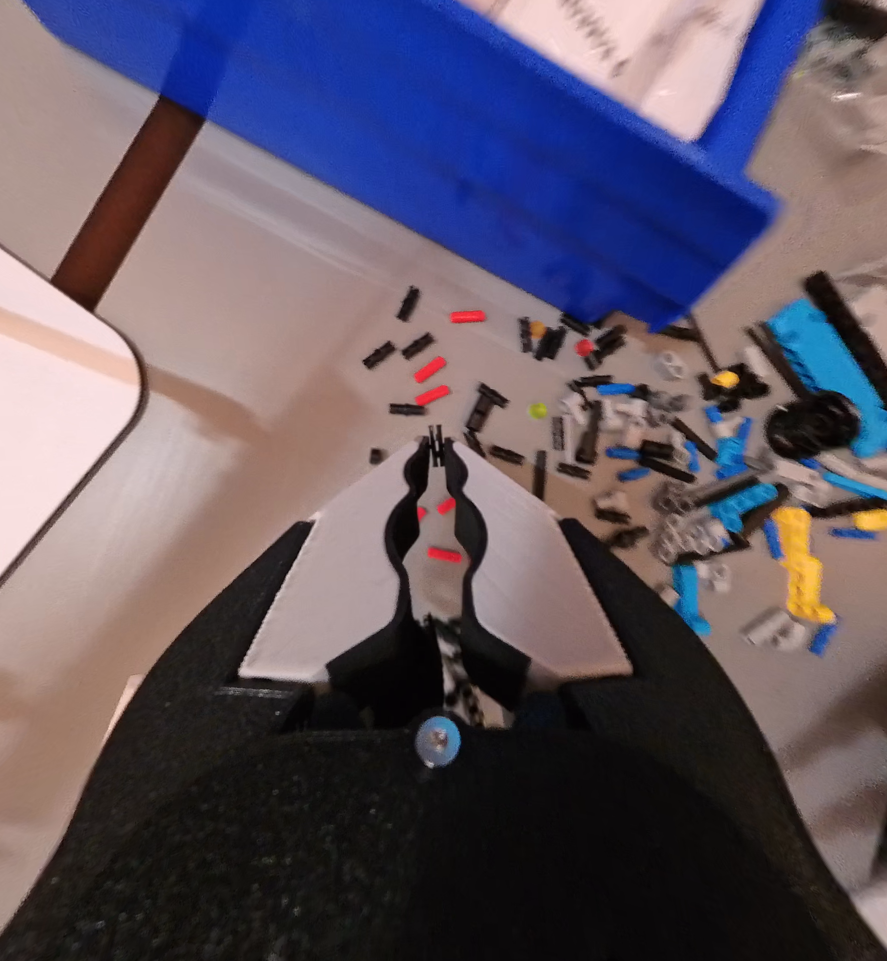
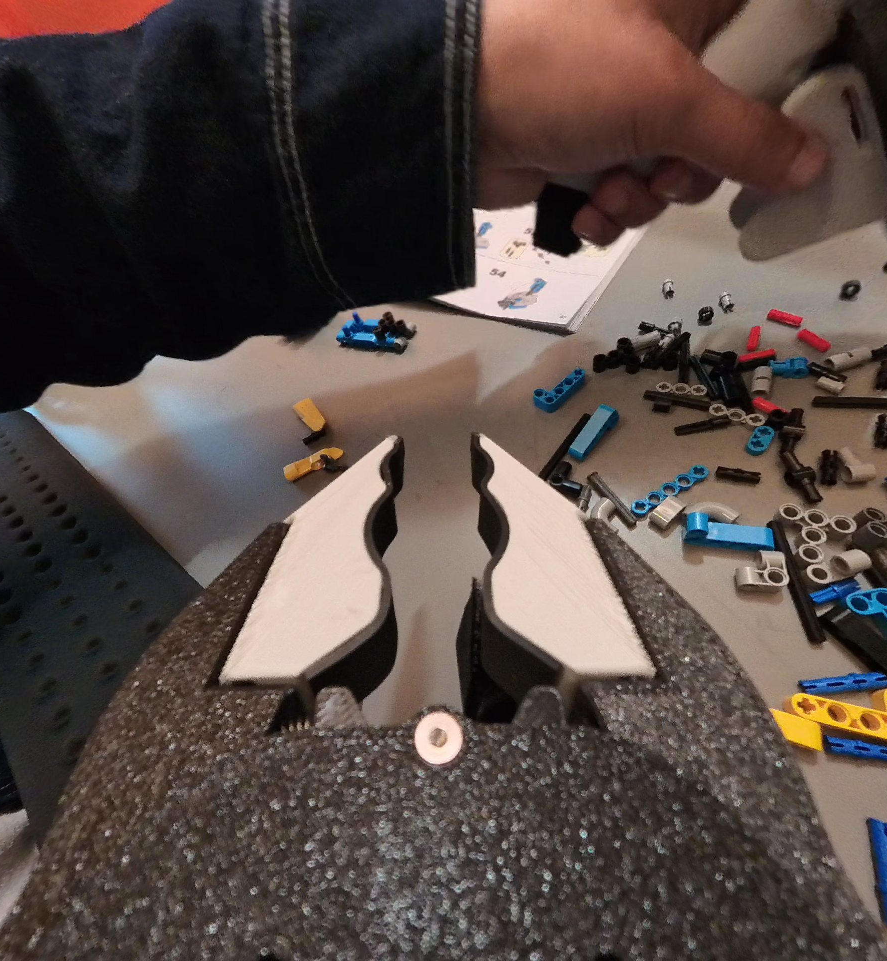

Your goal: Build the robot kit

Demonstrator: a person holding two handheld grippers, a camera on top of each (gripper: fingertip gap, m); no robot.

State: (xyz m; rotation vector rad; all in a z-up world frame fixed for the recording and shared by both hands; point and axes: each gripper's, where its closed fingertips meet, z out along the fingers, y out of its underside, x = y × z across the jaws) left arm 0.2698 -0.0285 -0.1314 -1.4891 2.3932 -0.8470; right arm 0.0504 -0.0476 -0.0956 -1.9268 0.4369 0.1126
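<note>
Left gripper (image 1: pixel 435 442) found raised above the grey desk (image 1: pixel 254 468), fingers (image 1: pixel 420 470) drawn narrow and pinched on a small black pin (image 1: pixel 435 441) at the very tips. Pin seen standing upright between the tips, clear of the desk surface. Left wrist view noted as blurred throughout.

Observed just beyond the tips: scattered black pins (image 1: pixel 405 408) and short red pins (image 1: pixel 431 395) lying loose on the desk. Observed to the right: dense heap of building pieces (image 1: pixel 743 468) in blue, grey, black and yellow, with a black wheel (image 1: pixel 810 422) among them. Noted above: large blue bin (image 1: pixel 457 130), tilted in frame, with pale printed sheets inside. Noted at left: white rounded tabletop edge (image 1: pixel 41 390) and a dark brown leg (image 1: pixel 119 197).

Right gripper (image 2: pixel 436 442) found low over the desk (image 2: pixel 431 374), fingers (image 2: pixel 337 546) parted moderately, nothing between them. Nearest items recorded: two yellow pieces (image 2: pixel 310 442) to the left of the tips, a light-blue beam (image 2: pixel 593 432) to the right. Further right: loose spread of black, grey, red and blue parts (image 2: pixel 769 416). Small blue assembly (image 2: pixel 374 330) seen apart near an open instruction booklet (image 2: pixel 550 291). Above: person's hand (image 2: pixel 613 114) in a dark sleeve (image 2: pixel 223 182), gripping the handle of the other tool. Black perforated chair back (image 2: pixel 41 546) recorded at left.
</note>
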